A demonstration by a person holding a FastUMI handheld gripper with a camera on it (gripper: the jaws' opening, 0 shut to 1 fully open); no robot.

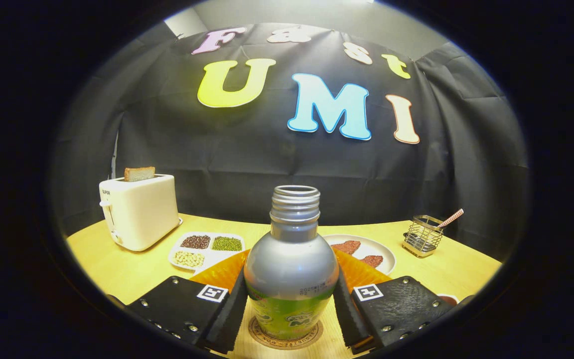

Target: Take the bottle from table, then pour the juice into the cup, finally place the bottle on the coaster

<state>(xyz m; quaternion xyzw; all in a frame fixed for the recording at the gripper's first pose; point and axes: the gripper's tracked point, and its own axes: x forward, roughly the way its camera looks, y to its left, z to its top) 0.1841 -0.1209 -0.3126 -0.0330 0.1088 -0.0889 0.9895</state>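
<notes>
Bottle (pixel 291 269), uncapped, stands upright on round coaster (pixel 285 335), between gripper (pixel 290 306) fingers. Both pads sit against bottle sides, apparently clamped, though real pressure hard to judge. Upright stance keeps any remaining juice in. Bottle on coaster suits final placing step. Orange mat (pixel 222 271) behind; toaster (pixel 137 209) beyond.

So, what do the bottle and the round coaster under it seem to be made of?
The bottle looks like metal, probably aluminium: matte silver shoulder, threaded open neck, glossy green printed wrap below. The coaster looks like cork or wood, tan with dark printing; I cannot tell which. The gripper's jaws press the bottle from both sides.
</notes>
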